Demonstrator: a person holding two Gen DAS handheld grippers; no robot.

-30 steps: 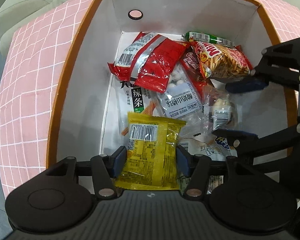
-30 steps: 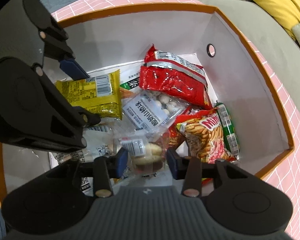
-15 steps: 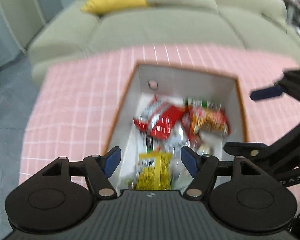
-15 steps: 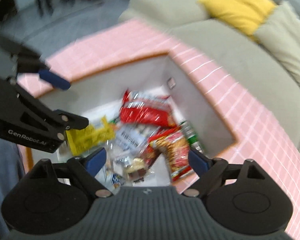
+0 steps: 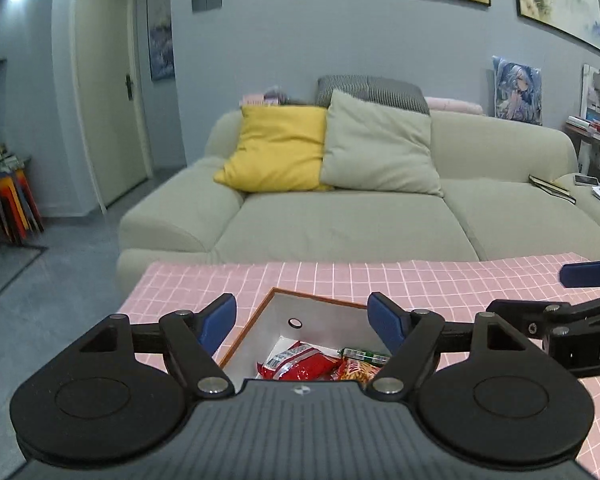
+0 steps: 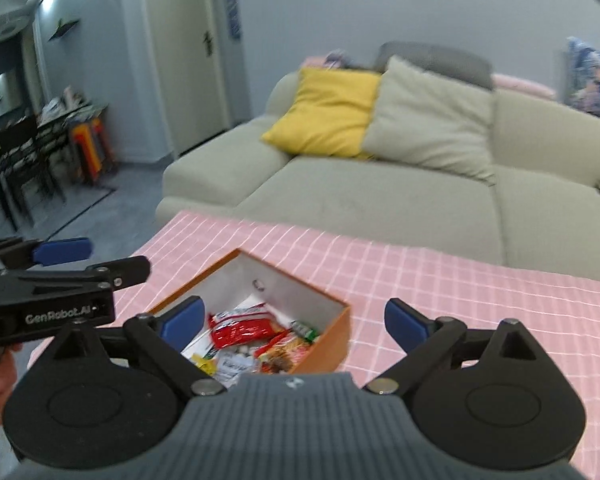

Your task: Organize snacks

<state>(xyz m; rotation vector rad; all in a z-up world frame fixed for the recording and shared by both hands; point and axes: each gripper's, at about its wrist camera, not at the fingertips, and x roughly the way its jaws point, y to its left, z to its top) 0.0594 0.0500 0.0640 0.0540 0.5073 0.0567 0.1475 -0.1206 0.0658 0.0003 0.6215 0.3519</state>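
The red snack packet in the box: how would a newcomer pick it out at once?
Start at the pink checked tablecloth before the sofa, where an orange-sided box stands open. Among the snacks inside, the red packet lies toward the back. Its plain bright red with a silver strip sets it apart from the biscuit-stick packet beside it.

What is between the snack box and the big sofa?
Only bare pink checked tablecloth lies between the snack box and the sofa, as the right wrist view shows.
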